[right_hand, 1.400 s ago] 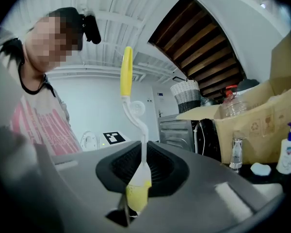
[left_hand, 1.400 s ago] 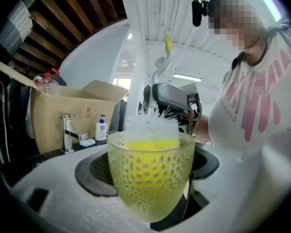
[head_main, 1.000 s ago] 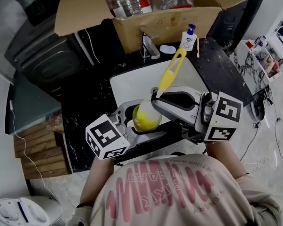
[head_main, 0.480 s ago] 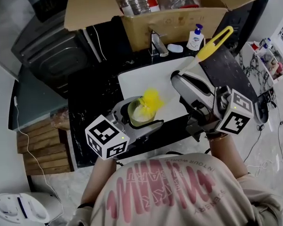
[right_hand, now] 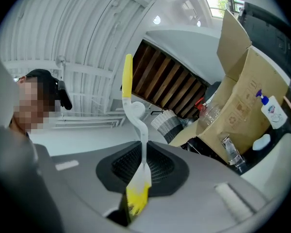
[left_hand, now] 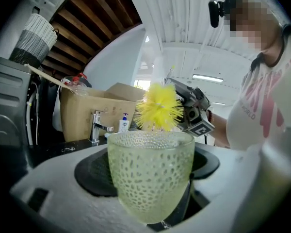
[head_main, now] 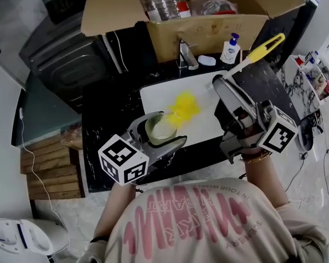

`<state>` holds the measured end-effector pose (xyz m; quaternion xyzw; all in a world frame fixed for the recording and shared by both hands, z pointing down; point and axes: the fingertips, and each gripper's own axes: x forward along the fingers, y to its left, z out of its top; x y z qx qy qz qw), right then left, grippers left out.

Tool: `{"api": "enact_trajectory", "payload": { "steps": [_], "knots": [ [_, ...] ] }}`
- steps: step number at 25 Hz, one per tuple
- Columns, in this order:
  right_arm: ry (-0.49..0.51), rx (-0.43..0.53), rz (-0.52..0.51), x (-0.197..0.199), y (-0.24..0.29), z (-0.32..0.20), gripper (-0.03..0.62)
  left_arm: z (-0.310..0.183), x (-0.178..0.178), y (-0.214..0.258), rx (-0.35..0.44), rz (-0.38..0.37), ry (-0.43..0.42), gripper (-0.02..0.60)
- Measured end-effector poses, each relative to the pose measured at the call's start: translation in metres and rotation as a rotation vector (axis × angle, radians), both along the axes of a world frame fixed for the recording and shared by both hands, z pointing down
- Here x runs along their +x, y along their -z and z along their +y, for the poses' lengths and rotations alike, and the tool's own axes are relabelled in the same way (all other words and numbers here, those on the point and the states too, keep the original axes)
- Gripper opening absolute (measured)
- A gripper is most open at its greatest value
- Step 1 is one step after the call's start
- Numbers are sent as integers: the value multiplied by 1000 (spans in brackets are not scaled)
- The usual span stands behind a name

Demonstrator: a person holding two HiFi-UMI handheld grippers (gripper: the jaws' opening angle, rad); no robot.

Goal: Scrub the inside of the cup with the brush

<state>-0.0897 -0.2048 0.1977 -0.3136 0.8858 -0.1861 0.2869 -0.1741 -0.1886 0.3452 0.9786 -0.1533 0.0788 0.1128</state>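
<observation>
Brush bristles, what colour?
Brush bristles: bright yellow. Clearest in the left gripper view.

Cup (head_main: 160,129) over sink's (head_main: 153,95) near-left edge; brush (head_main: 185,106) just right, farther. Faucet (head_main: 185,53), soap bottle (head_main: 230,49) behind sink; box (head_main: 208,26) farthest.

One cup (head_main: 160,129), one brush (head_main: 185,106), one cardboard box (head_main: 208,29).

Head view looks down, gripper views upward; all share brush (head_main: 183,107).
</observation>
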Motion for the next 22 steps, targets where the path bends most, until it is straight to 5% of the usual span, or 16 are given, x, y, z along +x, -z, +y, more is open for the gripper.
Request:
{"api": "enact_trajectory", "payload": {
  "steps": [18, 22],
  "knots": [
    [-203, -138, 203, 59, -33, -31, 44, -37, -1, 55, 7, 242, 347, 400],
    [-202, -164, 297, 54, -53, -34, 44, -39, -3, 50, 10, 231, 399, 400]
  ]
}}
